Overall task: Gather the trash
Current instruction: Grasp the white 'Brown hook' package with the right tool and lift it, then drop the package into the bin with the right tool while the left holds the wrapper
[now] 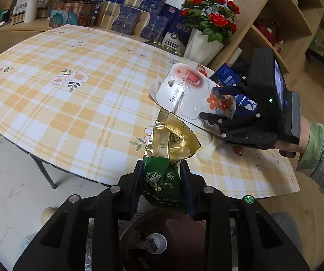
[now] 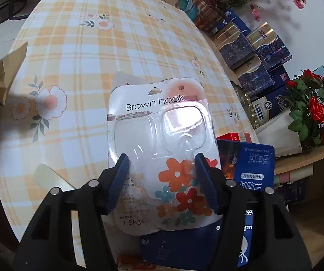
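Observation:
My left gripper [image 1: 162, 167] is shut on a green and gold tea bag [image 1: 170, 149] and holds it off the table's near edge, above a dark brown trash bin [image 1: 162, 237]. My right gripper [image 2: 162, 160], also seen in the left wrist view [image 1: 209, 102], is shut on a white "Brown hook" blister pack [image 2: 159, 122] with flower print, which also shows in the left wrist view [image 1: 184, 90]. It holds the pack above the table's right part. A blue coffee box [image 2: 252, 167] lies under and beside the pack.
The table [image 1: 60, 94] has a yellow plaid cloth. A white scrap [image 1: 207, 152] and a small red piece [image 1: 238, 150] lie near the right gripper. Gift boxes [image 1: 121, 15], a rose pot [image 1: 209, 27] and a wooden shelf [image 1: 281, 18] stand behind. The bin holds a cup [image 1: 156, 242].

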`<state>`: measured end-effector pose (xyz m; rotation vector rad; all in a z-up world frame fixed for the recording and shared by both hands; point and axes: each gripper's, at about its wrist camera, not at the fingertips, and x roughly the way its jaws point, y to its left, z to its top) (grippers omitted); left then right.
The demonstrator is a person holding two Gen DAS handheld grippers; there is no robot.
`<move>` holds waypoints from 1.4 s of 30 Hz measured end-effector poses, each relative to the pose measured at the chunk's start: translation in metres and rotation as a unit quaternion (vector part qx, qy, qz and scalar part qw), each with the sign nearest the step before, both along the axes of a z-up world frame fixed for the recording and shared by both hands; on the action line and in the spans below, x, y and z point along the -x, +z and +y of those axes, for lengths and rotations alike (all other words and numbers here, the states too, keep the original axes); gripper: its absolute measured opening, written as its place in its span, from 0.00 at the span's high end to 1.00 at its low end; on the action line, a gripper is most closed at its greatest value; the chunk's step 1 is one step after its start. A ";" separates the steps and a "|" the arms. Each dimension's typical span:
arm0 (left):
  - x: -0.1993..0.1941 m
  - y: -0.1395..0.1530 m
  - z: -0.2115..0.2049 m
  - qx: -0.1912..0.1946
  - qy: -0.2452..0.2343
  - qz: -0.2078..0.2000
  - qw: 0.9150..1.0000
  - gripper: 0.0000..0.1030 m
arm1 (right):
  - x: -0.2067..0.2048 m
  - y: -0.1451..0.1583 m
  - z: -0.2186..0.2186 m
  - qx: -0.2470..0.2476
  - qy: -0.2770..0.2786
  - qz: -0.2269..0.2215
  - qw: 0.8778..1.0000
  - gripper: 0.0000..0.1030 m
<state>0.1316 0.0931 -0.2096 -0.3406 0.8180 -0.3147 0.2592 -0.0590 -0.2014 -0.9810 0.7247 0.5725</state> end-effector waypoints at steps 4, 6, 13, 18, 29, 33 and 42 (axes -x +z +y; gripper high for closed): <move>0.000 0.000 0.000 0.000 -0.001 -0.002 1.000 0.69 | 0.002 0.026 -0.010 -0.064 -0.028 -0.025 0.997 0.43; -0.002 -0.001 0.002 0.005 0.003 0.000 1.000 0.69 | 0.003 0.043 -0.019 -0.111 -0.050 -0.037 0.992 0.43; 0.000 0.001 0.003 0.010 0.007 -0.002 1.000 0.69 | 0.028 0.085 -0.050 -0.231 -0.102 -0.084 0.964 0.43; 0.001 0.002 -0.001 0.002 0.002 -0.006 1.000 0.69 | 0.074 0.100 -0.069 -0.293 -0.127 -0.104 0.942 0.43; 0.025 0.021 -0.007 -0.013 -0.010 -0.044 0.999 0.69 | 0.186 0.091 -0.111 -0.366 -0.190 -0.077 0.908 0.43; 0.046 0.035 -0.015 -0.028 -0.027 -0.059 0.997 0.69 | 0.222 0.075 -0.117 -0.359 -0.194 -0.054 0.911 0.43; 0.096 0.040 -0.014 -0.053 -0.028 -0.066 0.996 0.69 | 0.275 0.027 -0.109 -0.380 -0.182 0.043 0.906 0.43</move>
